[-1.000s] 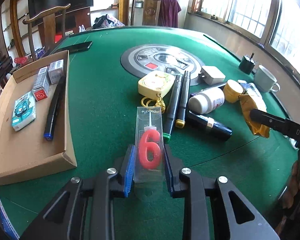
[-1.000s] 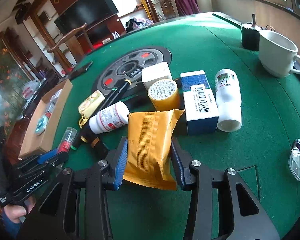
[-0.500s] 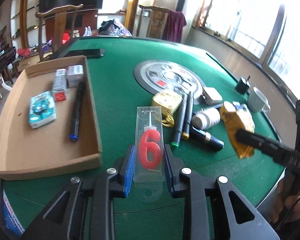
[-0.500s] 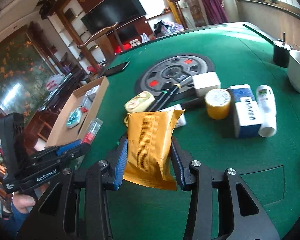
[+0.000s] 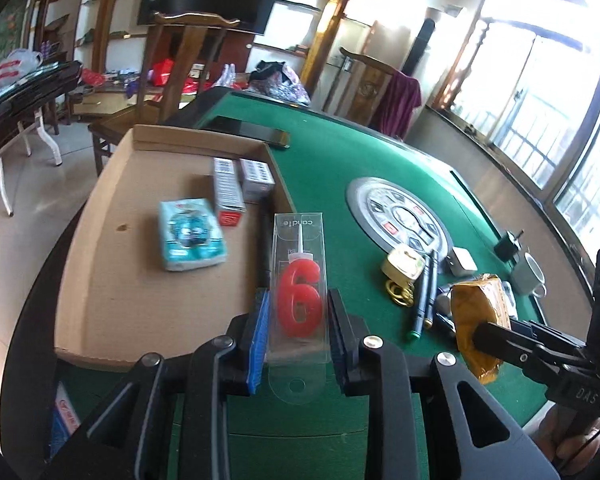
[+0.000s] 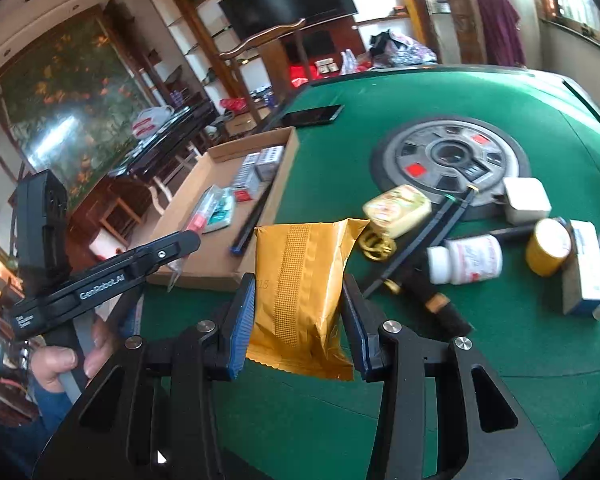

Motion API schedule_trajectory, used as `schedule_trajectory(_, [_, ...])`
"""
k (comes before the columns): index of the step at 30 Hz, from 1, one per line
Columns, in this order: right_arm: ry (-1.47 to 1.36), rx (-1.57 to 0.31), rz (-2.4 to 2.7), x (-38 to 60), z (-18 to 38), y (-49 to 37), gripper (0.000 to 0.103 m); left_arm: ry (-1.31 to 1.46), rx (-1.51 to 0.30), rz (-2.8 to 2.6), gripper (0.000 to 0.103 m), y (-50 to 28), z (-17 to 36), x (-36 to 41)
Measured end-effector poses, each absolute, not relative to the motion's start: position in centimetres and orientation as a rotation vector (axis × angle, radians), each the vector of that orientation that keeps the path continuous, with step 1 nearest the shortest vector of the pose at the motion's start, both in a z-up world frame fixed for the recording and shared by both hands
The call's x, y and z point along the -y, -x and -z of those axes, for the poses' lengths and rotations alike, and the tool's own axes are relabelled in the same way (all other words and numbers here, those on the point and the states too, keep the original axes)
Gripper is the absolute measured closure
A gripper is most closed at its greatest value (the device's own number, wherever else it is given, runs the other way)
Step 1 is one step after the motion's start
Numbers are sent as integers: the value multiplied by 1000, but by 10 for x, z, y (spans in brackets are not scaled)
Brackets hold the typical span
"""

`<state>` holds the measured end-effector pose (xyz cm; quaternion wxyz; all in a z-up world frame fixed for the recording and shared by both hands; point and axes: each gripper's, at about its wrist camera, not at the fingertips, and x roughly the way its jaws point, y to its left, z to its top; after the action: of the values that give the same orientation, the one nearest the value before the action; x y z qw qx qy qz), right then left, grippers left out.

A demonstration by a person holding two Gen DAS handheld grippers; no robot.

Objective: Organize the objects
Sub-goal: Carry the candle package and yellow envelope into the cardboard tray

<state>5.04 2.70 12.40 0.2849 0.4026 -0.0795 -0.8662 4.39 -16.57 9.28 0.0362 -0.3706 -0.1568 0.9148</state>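
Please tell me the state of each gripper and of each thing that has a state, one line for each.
left gripper: shut on candle pack, raised.
candle pack: held upright, sealed.
right gripper: shut on yellow packet.
yellow packet: held upright, off the table.
cardboard tray: open, partly filled.
white pill bottle: lying on its side, capped.

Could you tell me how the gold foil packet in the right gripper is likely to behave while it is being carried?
The gold packet looks soft: its top corner folds over and its sides crease between the right gripper pads, so it will probably flex rather than stay stiff. It seems light for its size. The foil may be slippery, though the ribbed pads should help.
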Motion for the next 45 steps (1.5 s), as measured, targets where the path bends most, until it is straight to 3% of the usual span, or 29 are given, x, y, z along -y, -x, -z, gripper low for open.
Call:
schedule_trajectory(10, [-1080, 105, 2215, 63, -133, -25, 62, 1194, 649, -2851, 76, -40, -70, 222])
schedule_trajectory(23, [-1191, 62, 2151, 137, -99, 13, 62, 1240, 766, -2858, 76, -26, -46, 250])
schedule_trajectory(45, [-1266, 63, 2137, 139, -59, 28, 62, 1306, 688, -2821, 75, -18, -41, 243])
